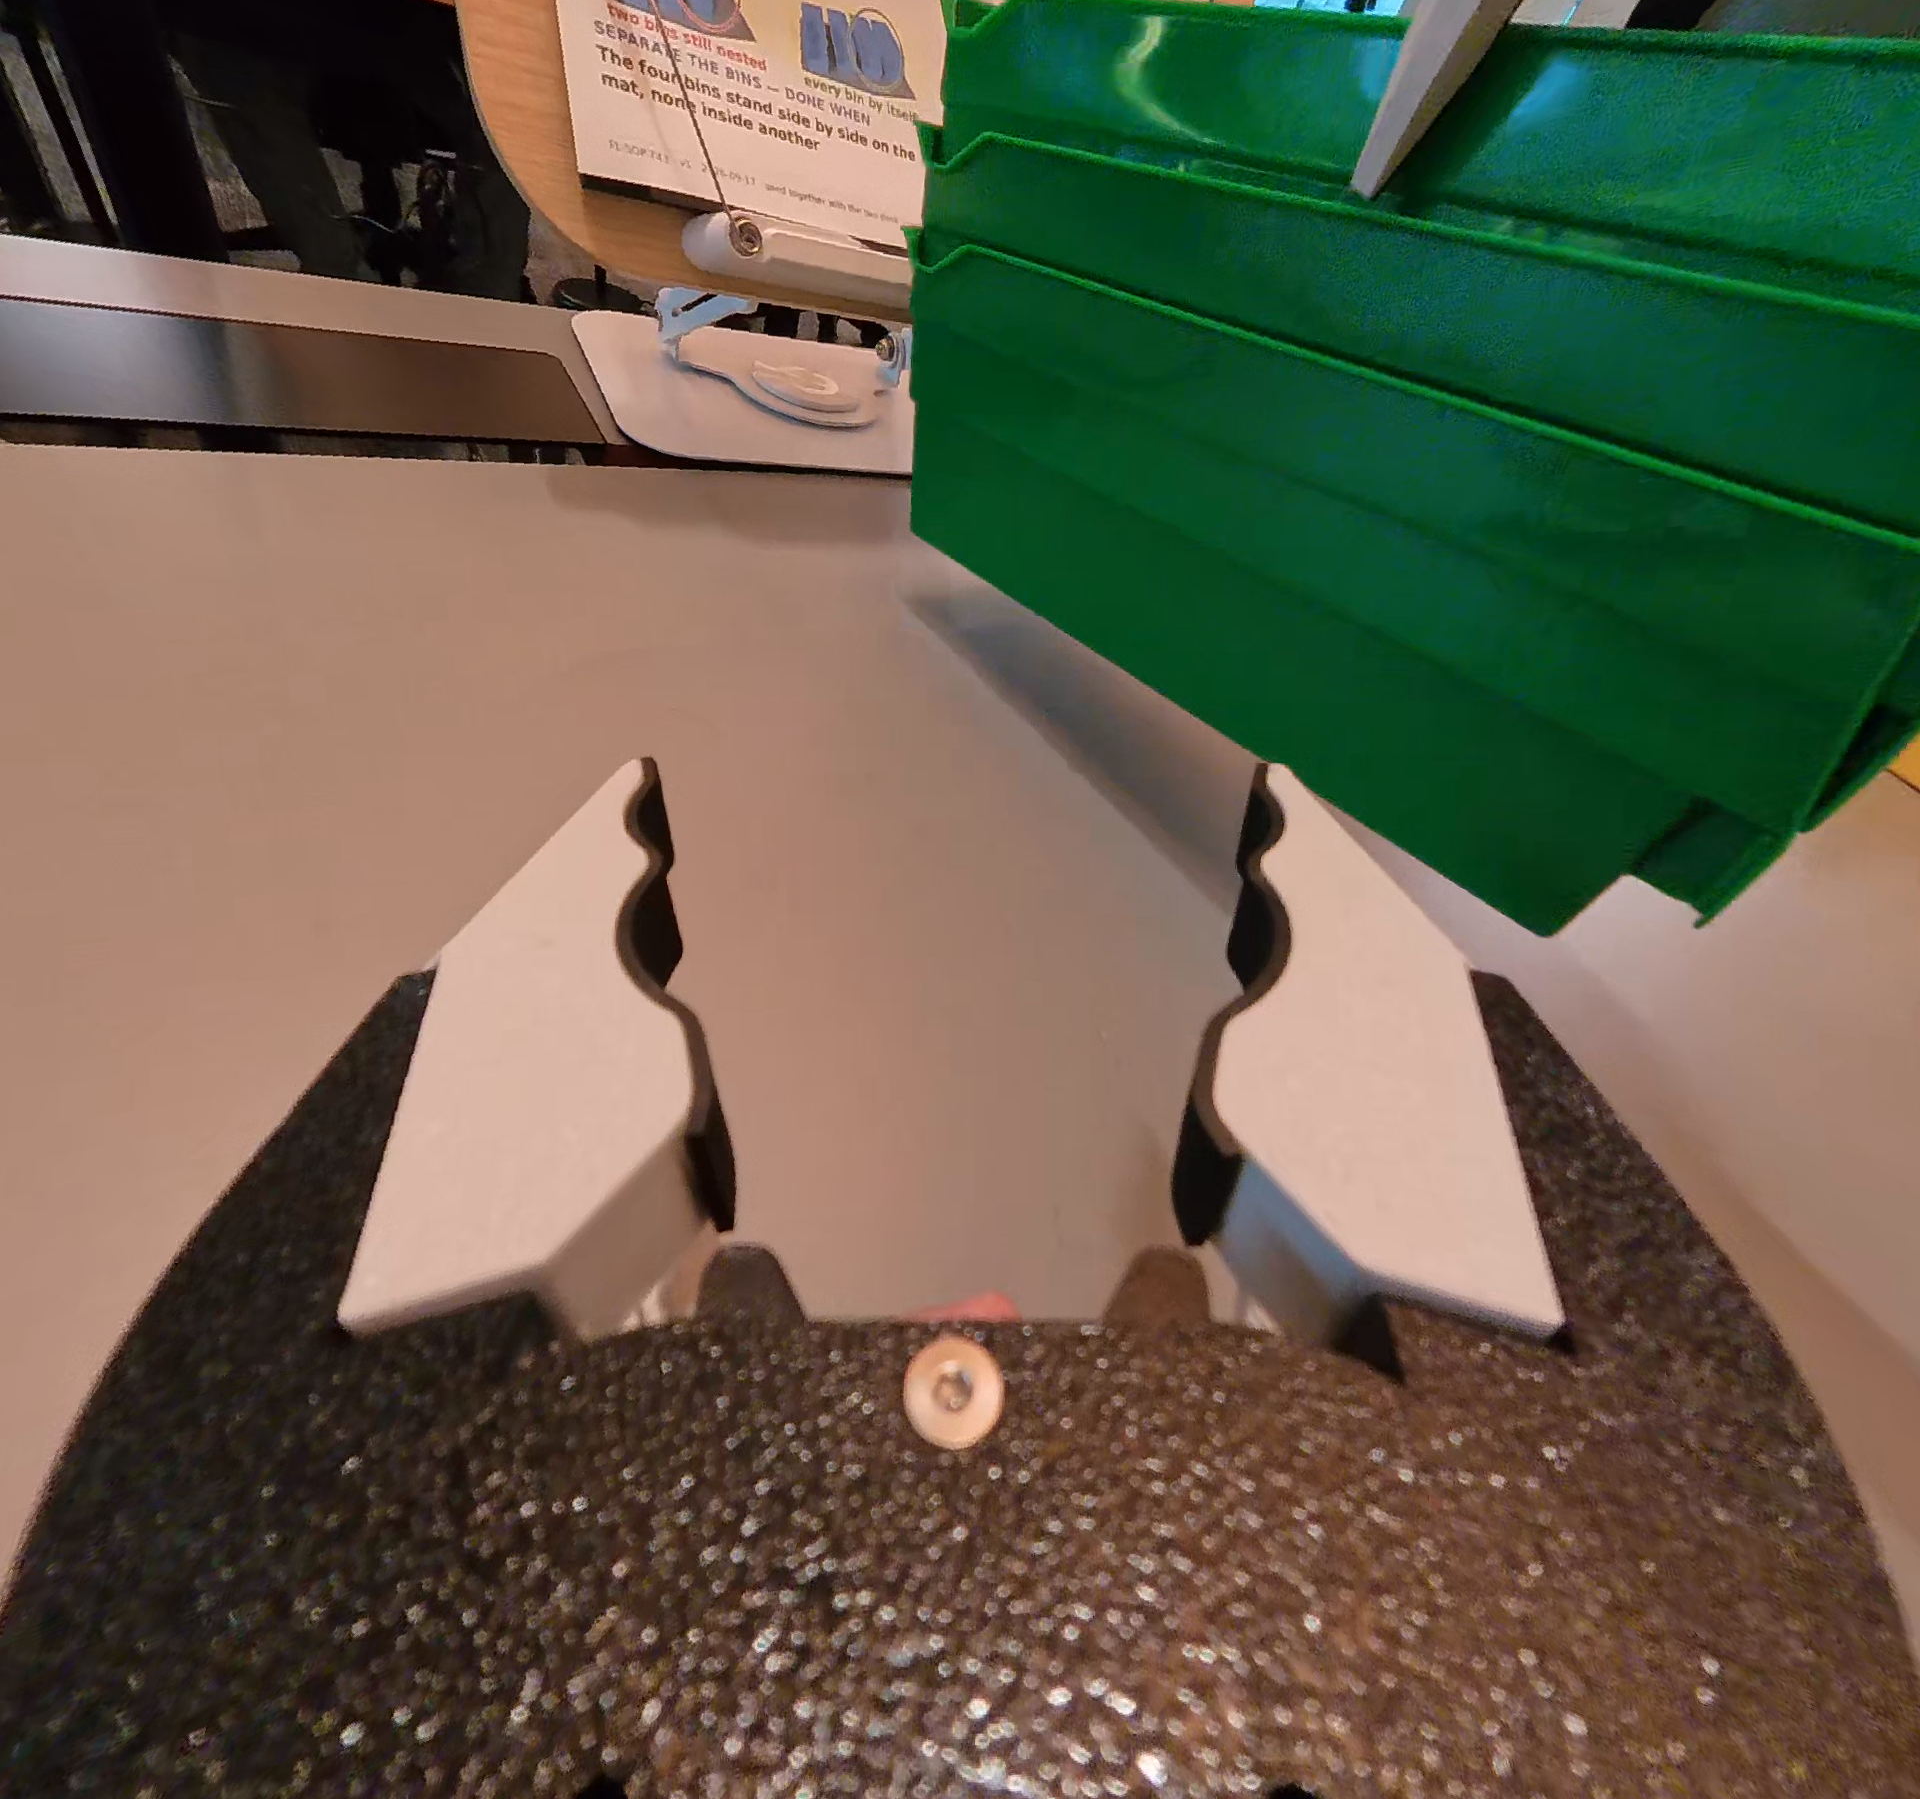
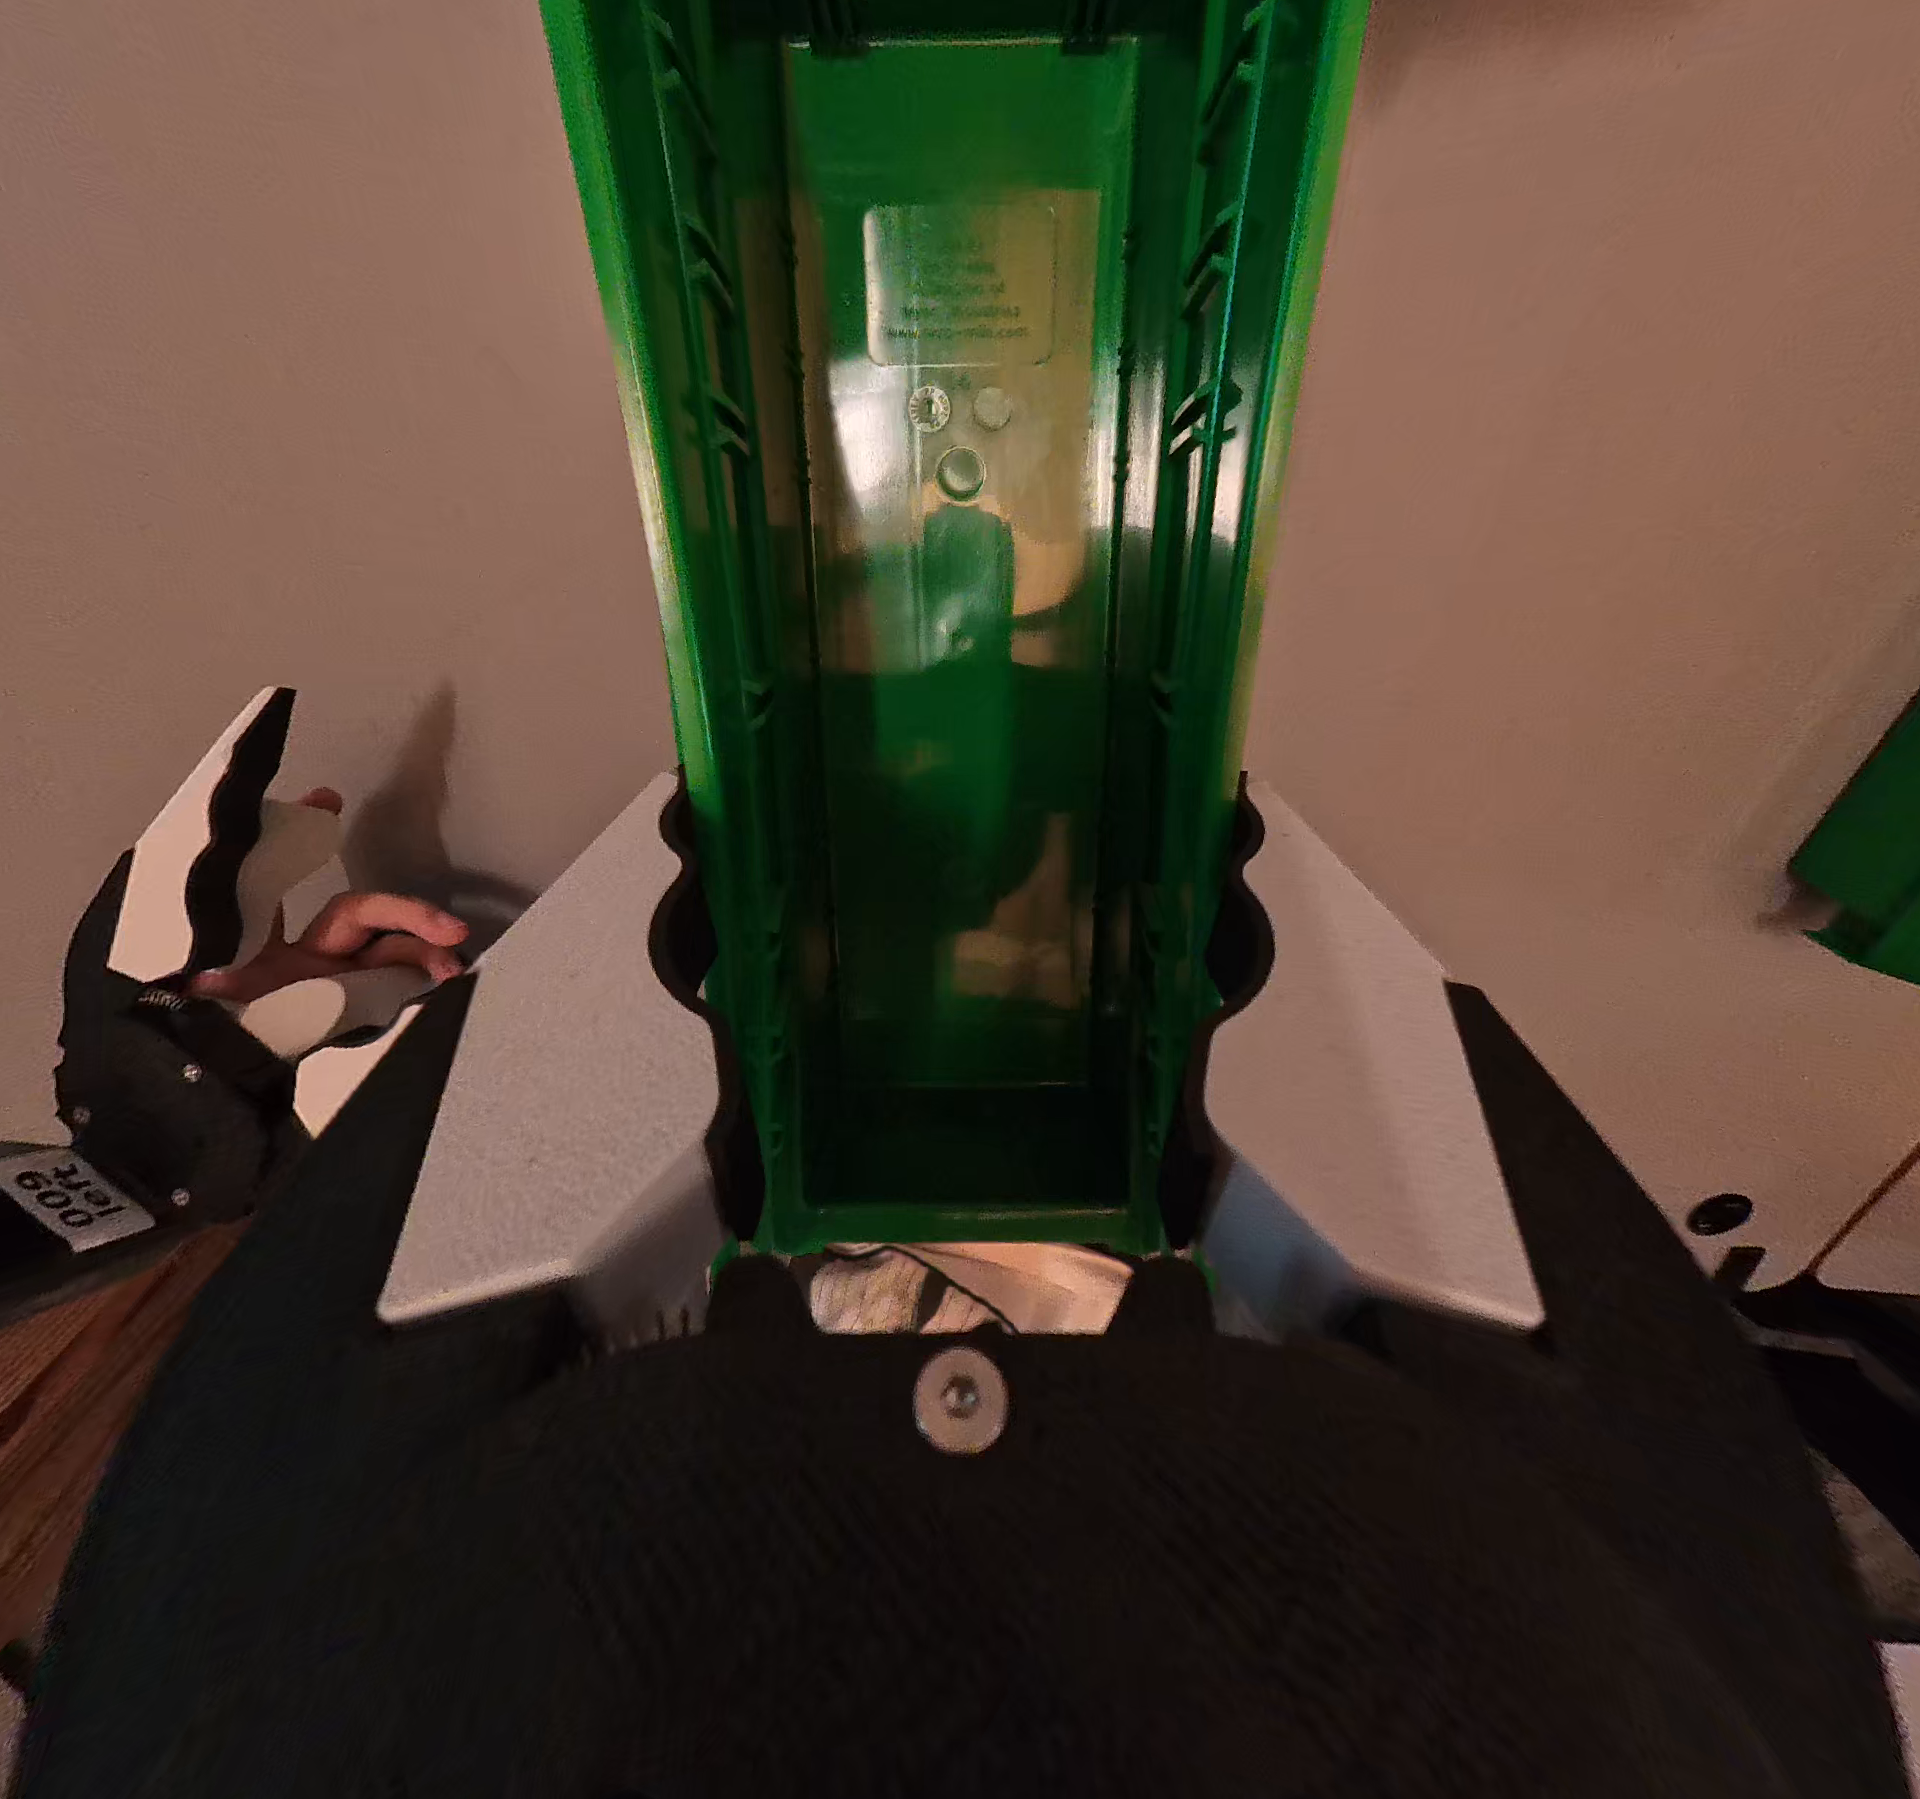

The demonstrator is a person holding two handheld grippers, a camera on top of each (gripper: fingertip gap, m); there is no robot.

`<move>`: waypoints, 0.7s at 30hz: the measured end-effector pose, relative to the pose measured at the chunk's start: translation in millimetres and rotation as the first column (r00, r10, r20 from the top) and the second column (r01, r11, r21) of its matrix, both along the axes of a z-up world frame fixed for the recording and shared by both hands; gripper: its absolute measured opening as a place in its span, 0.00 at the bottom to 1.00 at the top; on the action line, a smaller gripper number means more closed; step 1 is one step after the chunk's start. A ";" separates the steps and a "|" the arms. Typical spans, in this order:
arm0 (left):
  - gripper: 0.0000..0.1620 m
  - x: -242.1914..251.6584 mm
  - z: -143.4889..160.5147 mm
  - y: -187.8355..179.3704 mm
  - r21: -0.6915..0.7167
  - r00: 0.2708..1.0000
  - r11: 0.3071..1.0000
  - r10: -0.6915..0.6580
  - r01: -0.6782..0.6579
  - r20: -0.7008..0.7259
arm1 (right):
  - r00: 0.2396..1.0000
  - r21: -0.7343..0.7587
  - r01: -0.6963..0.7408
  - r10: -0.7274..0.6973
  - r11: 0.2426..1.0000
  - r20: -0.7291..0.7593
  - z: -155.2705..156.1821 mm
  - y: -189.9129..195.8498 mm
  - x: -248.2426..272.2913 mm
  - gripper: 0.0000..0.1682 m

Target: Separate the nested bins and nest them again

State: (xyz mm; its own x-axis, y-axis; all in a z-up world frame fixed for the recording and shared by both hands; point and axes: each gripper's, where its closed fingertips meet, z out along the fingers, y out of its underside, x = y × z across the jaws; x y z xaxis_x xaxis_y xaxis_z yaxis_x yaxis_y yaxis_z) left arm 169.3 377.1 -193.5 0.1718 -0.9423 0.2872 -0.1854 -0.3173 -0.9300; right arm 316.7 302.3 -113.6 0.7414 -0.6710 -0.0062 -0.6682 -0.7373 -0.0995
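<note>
Clearly we held the nested green bins [image 2: 956,606] clamped in our right gripper [image 2: 961,1001], long axis running straight ahead; our left gripper [image 1: 956,980] gaped empty, the stack [image 1: 1455,461] ahead-right.

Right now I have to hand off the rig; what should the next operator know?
Left gripper: open, empty, low over the grey table, beside the stack.
Right gripper: shut across the green nested bins, gripping both side walls and holding the stack tilted, clear of the table.
At least three bin rims are stepped together in the left wrist view. Another green piece lies right of the stack; cannot tell what it is.
Done: stack lifted, not visibly separated.
Left: pull the bins apart, then nest them again.
</note>
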 end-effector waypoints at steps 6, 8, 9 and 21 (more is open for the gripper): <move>0.66 -0.3 -0.3 -1.0 0.007 1.000 1.000 -0.006 0.006 -0.006 | 0.998 -0.002 0.019 -0.019 1.000 -0.055 -22.9 -2.8 -6.4 0.57; 0.66 -0.3 -0.4 -0.1 0.003 1.000 1.000 -0.003 0.003 -0.006 | 0.998 -0.024 0.005 -0.006 1.000 -0.060 -29.3 -4.6 -8.5 0.57; 0.66 0.0 -0.8 -0.1 -0.002 1.000 1.000 -0.004 0.004 -0.007 | 0.999 -0.024 0.003 -0.004 1.000 -0.053 -29.7 -3.3 -7.8 0.57; 0.66 2.8 0.3 -6.9 -0.003 1.000 1.000 -0.022 0.022 -0.009 | 1.000 0.097 -0.002 -0.001 0.995 0.026 -5.9 14.9 0.4 0.55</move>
State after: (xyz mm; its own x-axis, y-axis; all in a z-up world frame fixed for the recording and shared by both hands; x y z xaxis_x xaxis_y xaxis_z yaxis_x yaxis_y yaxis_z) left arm 172.1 370.2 -193.2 0.1539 -0.9452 0.2880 -0.2008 -0.3153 -0.9275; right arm 317.1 317.2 -119.5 0.7426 -0.6677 -0.0520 -0.6640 -0.7239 -0.1874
